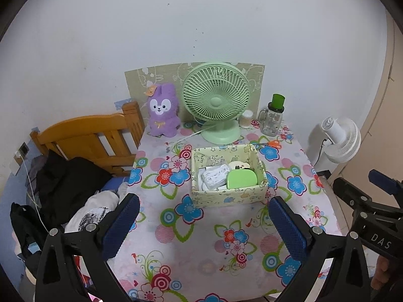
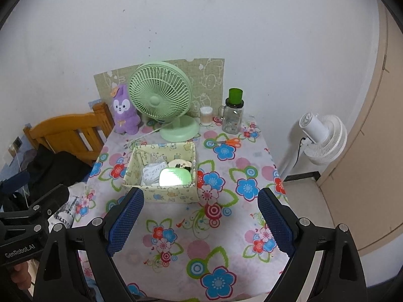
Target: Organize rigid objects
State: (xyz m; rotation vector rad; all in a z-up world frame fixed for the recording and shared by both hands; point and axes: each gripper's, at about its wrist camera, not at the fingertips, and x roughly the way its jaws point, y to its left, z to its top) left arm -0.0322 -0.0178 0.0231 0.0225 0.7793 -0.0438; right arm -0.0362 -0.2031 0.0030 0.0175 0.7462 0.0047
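Both hand-held grippers hover wide open and empty above the flower-patterned desk [image 1: 201,239].
The left hand-held gripper [image 1: 204,222] and right hand-held gripper [image 2: 200,217] hold nothing; the pale yellow printed cardboard box [image 1: 228,197] holds a green rounded plastic case [image 1: 241,179] and white cable bundle [image 1: 214,176].

From my seat I count one fabric box [image 1: 228,197] at the middle of the table [image 1: 201,239]. Inside the box I make out three things: one green case [image 1: 241,179], one white bundle of cable [image 1: 214,176] and one round cream item [image 1: 238,165], though more may lie hidden beneath. Behind the box stand one green desk fan [image 1: 216,100], one purple plush rabbit [image 1: 163,110], one glass mug with a green lid [image 1: 273,117] and one small jar of swabs [image 1: 246,118]. One pair of orange scissors [image 1: 273,144] lies to the box's right rear. One white floor fan [image 1: 340,138] stands beyond the table.
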